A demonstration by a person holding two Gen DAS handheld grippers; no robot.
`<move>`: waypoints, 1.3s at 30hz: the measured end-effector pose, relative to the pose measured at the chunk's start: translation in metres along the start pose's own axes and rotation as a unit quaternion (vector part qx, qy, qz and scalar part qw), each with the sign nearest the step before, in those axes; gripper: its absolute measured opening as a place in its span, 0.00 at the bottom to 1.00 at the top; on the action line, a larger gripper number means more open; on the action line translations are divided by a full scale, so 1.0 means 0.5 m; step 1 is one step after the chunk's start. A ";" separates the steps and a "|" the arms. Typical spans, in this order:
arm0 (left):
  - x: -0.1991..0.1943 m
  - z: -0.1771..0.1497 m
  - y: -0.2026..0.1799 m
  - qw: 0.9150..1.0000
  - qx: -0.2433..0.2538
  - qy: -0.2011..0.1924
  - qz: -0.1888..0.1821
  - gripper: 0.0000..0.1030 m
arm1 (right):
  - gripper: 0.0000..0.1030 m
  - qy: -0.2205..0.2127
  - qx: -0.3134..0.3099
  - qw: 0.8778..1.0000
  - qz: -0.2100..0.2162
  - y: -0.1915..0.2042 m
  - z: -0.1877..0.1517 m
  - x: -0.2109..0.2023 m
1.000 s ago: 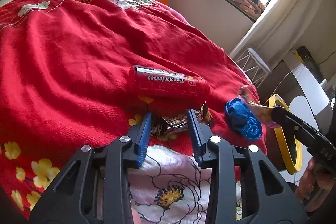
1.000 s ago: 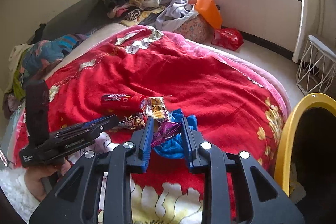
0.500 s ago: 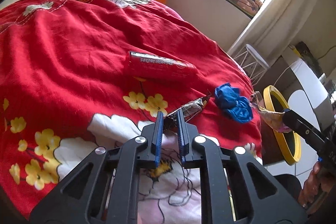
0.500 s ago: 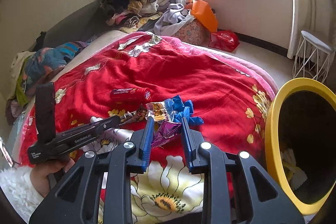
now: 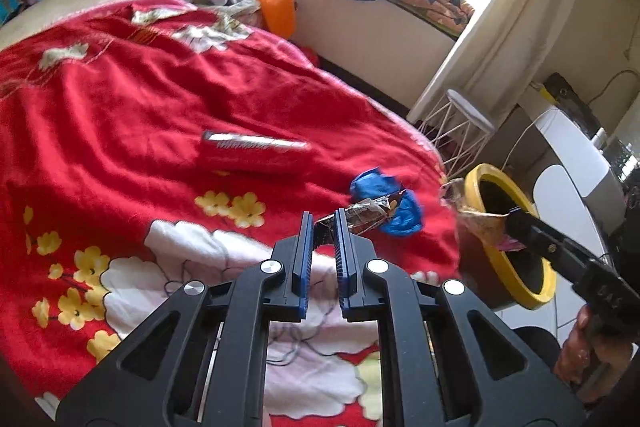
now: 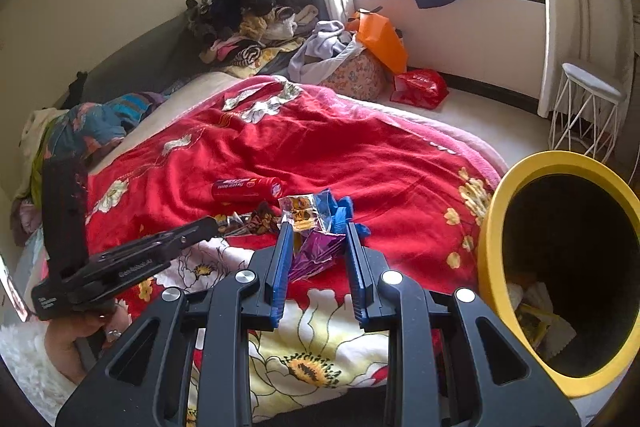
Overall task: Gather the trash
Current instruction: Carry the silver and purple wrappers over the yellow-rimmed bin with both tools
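Note:
My left gripper is shut on a dark crinkled snack wrapper and holds it lifted above the red bedspread. It also shows in the right wrist view. My right gripper is shut on a purple and clear wrapper, held near the yellow-rimmed trash bin. In the left wrist view the right gripper holds its wrapper over the bin's rim. A red tube and a crumpled blue item lie on the bed.
The bin stands on the floor at the bed's corner, with trash inside. A white wire stool stands by the curtain. Clothes piles, an orange bag and a red bag lie beyond the bed.
My left gripper closed on the dark wrapper and lifted it off the bed. My right gripper carried its wrapper toward the bin, which now looms larger.

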State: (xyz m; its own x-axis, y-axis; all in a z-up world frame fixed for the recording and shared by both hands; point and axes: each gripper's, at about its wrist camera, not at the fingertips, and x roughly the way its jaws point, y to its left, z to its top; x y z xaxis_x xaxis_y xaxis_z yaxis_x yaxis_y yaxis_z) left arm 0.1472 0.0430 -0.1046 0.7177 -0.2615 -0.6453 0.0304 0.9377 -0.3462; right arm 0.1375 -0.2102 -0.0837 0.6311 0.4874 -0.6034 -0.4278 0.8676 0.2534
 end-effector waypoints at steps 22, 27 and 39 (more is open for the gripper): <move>-0.053 0.044 -0.132 0.998 0.046 -0.041 -0.027 0.05 | 0.24 -0.054 0.056 0.996 -0.040 -0.107 0.015 -0.096; -0.054 0.043 -0.165 0.997 0.053 -0.041 -0.038 0.04 | 0.24 -0.068 0.072 0.994 -0.056 -0.140 0.018 -0.119; -0.038 0.033 -0.245 0.994 0.084 -0.032 -0.064 0.03 | 0.24 -0.092 0.108 0.986 -0.089 -0.210 0.004 -0.165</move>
State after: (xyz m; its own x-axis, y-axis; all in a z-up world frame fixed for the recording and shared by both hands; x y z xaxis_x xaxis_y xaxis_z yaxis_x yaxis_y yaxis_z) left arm 0.1413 -0.0632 -0.0388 0.7433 -0.3706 -0.5569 0.2362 0.9243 -0.2998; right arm 0.1319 -0.3413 -0.0591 0.7985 0.3184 -0.5109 -0.1646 0.9318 0.3235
